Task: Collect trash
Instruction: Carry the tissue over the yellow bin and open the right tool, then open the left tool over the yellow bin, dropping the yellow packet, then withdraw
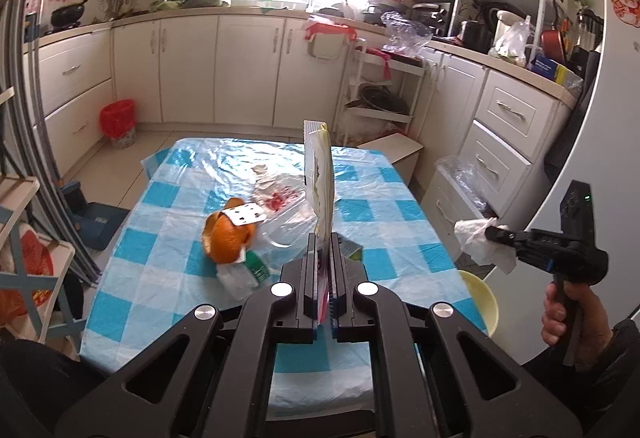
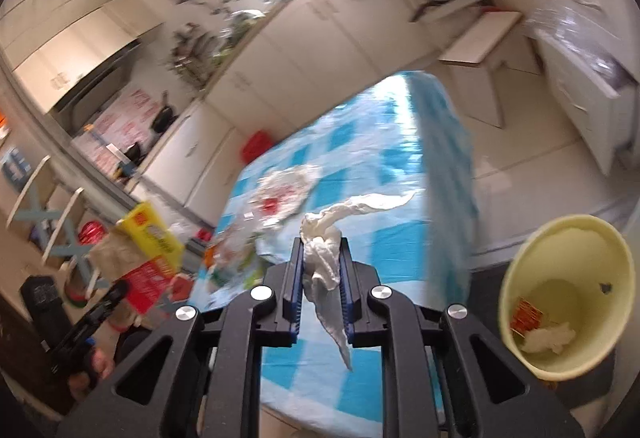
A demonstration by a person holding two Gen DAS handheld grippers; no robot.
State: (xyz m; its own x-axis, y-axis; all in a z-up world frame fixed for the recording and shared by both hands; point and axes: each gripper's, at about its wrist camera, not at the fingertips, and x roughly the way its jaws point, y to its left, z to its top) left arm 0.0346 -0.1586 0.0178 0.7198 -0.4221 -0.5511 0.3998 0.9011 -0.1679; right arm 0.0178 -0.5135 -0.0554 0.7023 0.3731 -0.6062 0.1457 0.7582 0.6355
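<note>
The left tool (image 1: 324,238) pinches a flat snack packet (image 1: 319,174) edge-on, its long axis upright, above the checked bench (image 1: 168,254). The right tool (image 2: 322,250) grips a crumpled white tissue (image 2: 324,258), one tail trailing right, near a yellow bin (image 2: 568,298) right of the bench.

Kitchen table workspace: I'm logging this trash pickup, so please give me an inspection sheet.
Surface: table under a blue-checked plastic cover.
Job's things: orange peel, plastic bag on the table; pale yellow bin beside it holds scraps.
Clutter: playing card on the peel.
Grippers: left gripper shut on a flat packet; right gripper shut on a white tissue.
Cables: nothing seen.
Surroundings: white cabinets, crowded counters, red basket on the floor.
</note>
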